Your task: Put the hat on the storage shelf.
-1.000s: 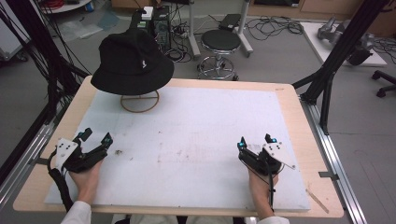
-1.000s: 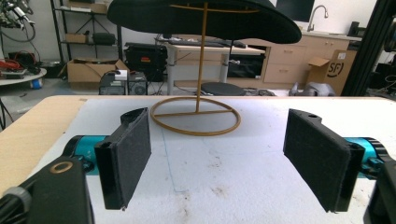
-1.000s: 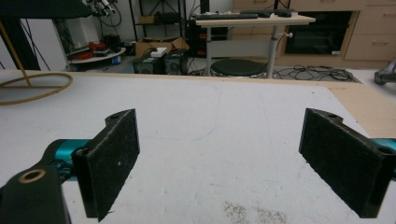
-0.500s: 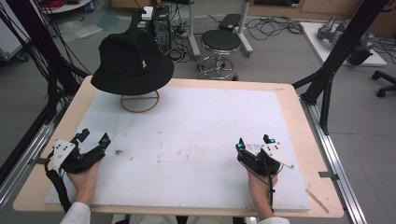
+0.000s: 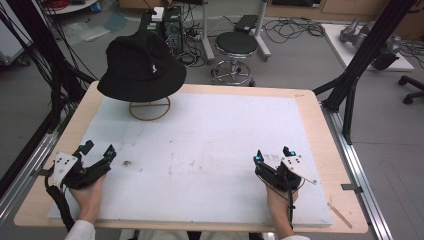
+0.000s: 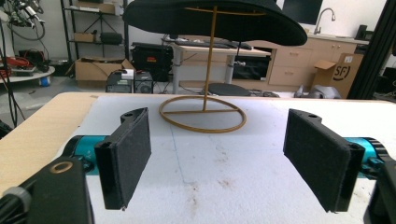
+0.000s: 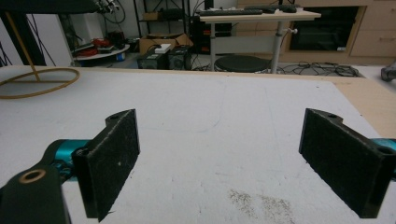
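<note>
Hat (image 5: 141, 62) first: from the high view, the black bucket hat sits on a thin gold wire stand (image 5: 149, 108) at the far-left corner of the white surface (image 5: 215, 140), well apart from both of my hands. My left tool (image 5: 98, 152) rests near the near-left edge, its jaws spread and aimed up the surface toward the stand. My right tool (image 5: 273, 156) rests near the near-right edge, jaws apart as well, holding nothing. The hat lies almost straight ahead of my left hand and far across to the left of my right, so I judge the left arm to be the nearer one for a reach.

Looking along my left tool (image 6: 219, 158), the two black pads stand wide apart with bare surface between them. The stand's ring base (image 6: 202, 114) lies dead ahead, between the jaws, and its upright rod climbs to the underside of the hat's brim (image 6: 215, 18), which hangs well above the jaws. A move to the hat would have to go forward and up.

Looking along my right tool (image 7: 219, 158), the pads are wide apart and empty too. The ring base (image 7: 37, 83) shows at the far left, with the brim (image 7: 46, 4) a dark edge above it.
</note>
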Demonstrator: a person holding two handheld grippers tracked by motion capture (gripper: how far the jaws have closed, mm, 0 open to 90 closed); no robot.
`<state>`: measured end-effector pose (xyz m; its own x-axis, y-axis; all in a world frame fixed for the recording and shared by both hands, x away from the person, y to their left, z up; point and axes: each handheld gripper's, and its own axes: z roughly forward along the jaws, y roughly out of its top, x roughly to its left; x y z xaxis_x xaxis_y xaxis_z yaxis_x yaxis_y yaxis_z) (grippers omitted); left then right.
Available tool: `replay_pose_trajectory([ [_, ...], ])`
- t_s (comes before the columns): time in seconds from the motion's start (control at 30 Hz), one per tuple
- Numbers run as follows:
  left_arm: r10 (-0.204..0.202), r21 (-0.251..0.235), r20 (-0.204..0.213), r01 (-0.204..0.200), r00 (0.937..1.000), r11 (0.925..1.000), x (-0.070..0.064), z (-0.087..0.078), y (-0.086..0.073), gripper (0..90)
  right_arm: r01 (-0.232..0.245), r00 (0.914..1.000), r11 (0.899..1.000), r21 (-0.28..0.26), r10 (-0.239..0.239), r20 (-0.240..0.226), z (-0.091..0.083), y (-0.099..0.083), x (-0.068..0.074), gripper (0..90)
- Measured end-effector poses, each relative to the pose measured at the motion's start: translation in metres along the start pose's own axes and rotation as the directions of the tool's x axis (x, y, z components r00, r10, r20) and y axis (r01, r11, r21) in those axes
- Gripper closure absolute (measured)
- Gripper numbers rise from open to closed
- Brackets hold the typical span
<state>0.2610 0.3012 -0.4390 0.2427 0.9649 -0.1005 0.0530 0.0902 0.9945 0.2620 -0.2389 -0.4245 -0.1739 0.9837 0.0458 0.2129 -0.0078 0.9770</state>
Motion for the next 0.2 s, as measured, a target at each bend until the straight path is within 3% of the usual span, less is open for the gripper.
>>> replay_pose_trajectory([
  [0.2, -0.002, 0.000, 0.000, 0.002, 1.0000, 1.0000, -0.0004, -0.0017, 0.0000, 23.4, -0.009, 1.0000, 1.000, 0.002, 0.009, 0.000, -0.0010, -0.0009, -0.0003, 11.5],
])
